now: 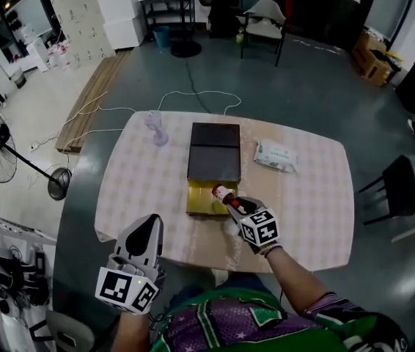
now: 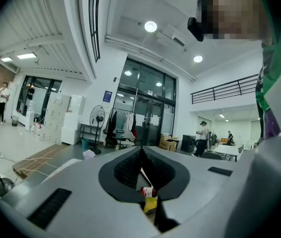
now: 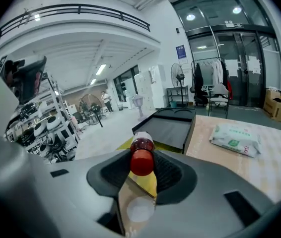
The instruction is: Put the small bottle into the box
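- Right gripper (image 1: pixel 233 202): clamped on the small bottle (image 3: pixel 141 155), red end back toward the gripper's body, long axis running along the jaws and out ahead.
- Open yellow tray (image 1: pixel 202 198) of the box (image 1: pixel 213 149): just ahead of and below the bottle's far end, so only a short lowering judged left.
- Left gripper (image 1: pixel 149 226): jaws together, nothing between them, well off to the left and behind, farther from the box.
- Cannot tell whether the bottle's far end touches the tray; most of the bottle's body hidden behind its red end, tray floor partly covered.
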{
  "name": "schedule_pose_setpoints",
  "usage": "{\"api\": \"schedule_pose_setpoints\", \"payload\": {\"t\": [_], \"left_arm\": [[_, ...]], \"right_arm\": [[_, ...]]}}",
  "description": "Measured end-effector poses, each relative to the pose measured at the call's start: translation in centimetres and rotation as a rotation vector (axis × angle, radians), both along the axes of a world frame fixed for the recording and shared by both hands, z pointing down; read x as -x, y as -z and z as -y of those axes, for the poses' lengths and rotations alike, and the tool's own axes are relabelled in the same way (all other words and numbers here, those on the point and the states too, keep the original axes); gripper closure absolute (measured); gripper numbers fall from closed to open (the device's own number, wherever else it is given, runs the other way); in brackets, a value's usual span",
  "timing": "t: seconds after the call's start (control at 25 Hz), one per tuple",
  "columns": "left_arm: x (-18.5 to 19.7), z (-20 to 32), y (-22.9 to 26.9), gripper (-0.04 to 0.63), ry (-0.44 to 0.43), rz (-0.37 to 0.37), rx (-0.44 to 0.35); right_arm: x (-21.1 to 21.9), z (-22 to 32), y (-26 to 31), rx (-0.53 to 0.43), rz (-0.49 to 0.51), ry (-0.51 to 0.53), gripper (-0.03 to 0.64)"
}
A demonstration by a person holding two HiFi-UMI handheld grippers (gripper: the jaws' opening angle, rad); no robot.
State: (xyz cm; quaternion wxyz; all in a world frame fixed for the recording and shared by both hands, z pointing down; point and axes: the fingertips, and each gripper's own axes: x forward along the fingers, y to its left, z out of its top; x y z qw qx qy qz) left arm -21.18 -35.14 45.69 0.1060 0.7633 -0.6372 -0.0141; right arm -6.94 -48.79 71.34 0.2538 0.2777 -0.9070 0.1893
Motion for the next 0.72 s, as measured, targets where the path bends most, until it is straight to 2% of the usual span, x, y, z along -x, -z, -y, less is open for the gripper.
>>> {"api": "schedule_pose_setpoints", "payload": {"t": [0.36,0.72], "left_arm": [[2.6,0.7,-1.2,0.572,0.080,-0.004,0.045],[4.2,1.6,-2.0,0.572,0.109,-0.011,0.071]], "right_arm": [[2.6,1.8,-3.8,0.036,-0.086,0.075,0.471],[4.4,2.8,-6.3,0.054,-0.171,0.129,0.471]]}}
